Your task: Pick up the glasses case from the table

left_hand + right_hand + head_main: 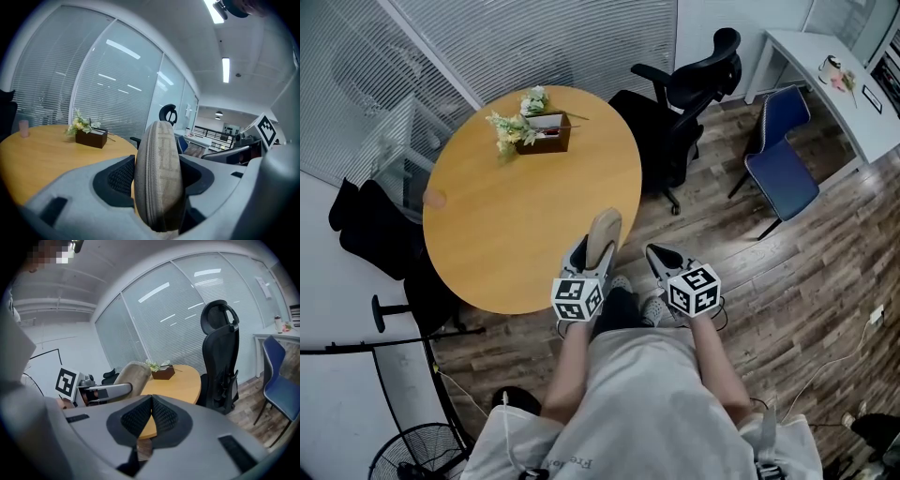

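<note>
A grey-beige zipped fabric glasses case (604,230) stands on edge, gripped by the left gripper (596,251) at the near right rim of the round orange wooden table (516,216), the right gripper (151,408) clenched empty beside it; the pickup appears nearly done, needing a steady lift clear.

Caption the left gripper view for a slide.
Left gripper grips the beige glasses case on edge, wooden table behind.
</note>
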A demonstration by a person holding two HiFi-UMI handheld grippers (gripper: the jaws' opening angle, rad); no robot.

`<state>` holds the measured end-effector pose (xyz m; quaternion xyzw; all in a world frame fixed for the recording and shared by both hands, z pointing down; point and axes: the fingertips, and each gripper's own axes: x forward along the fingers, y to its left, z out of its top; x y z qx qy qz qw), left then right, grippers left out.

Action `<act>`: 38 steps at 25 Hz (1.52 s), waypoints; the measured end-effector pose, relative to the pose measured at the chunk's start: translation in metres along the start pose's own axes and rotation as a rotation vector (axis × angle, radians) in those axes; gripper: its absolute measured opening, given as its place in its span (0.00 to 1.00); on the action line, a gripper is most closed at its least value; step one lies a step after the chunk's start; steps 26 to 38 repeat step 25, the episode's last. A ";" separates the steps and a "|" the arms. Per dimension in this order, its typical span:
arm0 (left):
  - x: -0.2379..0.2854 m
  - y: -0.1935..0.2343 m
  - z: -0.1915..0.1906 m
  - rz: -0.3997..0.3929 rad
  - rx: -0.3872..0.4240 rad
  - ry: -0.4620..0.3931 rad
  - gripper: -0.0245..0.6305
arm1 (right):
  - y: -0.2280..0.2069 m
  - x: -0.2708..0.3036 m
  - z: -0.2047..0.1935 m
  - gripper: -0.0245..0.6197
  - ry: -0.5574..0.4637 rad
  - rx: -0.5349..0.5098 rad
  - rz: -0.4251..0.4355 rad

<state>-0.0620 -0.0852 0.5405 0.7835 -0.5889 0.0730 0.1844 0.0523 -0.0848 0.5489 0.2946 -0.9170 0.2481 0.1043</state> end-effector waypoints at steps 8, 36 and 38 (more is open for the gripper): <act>-0.005 0.006 -0.001 0.015 -0.003 -0.002 0.43 | 0.005 0.006 -0.001 0.03 0.002 -0.002 0.019; -0.005 0.007 0.000 0.008 0.003 -0.008 0.43 | 0.004 0.007 0.001 0.04 -0.002 -0.010 0.022; -0.005 0.007 0.000 0.008 0.003 -0.008 0.43 | 0.004 0.007 0.001 0.04 -0.002 -0.010 0.022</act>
